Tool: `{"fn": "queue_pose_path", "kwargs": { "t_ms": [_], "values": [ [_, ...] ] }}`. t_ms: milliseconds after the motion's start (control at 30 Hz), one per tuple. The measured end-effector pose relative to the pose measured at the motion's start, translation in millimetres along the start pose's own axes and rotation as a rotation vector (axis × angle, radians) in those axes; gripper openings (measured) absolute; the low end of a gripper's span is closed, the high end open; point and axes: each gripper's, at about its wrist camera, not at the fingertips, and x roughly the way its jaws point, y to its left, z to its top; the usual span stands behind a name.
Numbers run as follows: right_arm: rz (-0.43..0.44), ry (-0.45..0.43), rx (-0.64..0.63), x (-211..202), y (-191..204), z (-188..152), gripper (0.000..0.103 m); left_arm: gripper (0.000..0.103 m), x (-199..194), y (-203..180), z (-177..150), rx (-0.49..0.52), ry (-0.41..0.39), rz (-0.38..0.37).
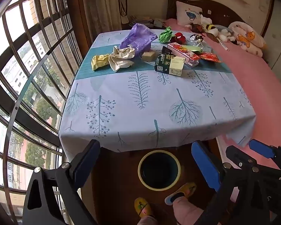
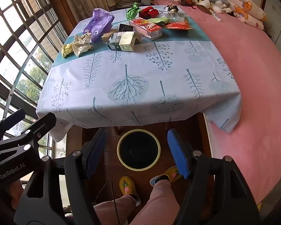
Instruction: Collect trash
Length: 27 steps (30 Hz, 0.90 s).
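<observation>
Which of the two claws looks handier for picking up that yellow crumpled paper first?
Probably the left claw: the yellow crumpled paper lies at the table's window-side edge, on its side. The right claw hangs nearer the bed. Both are open and empty, above the bin.

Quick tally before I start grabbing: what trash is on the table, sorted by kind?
Crumpled paper: 3 (yellow wad, beige wad, green wad)
Plastic bags: 1 (purple bag)
Cartons: 2 (dark green carton, pink box)
Red wrappers: 1
Total: 7, plus far-end clutter too jumbled to count.
</observation>
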Motion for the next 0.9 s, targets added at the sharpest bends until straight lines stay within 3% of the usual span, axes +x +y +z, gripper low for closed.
{"fn": "queue_pose_path", "kwargs": {
  "t_ms": [900],
  "values": [
    [0.003, 0.004, 0.004, 2.4, 5.9, 1.6, 0.065, 0.098, 1.7, 6.8, 0.6, 0.015, -0.007, 0.006]
  ]
}}
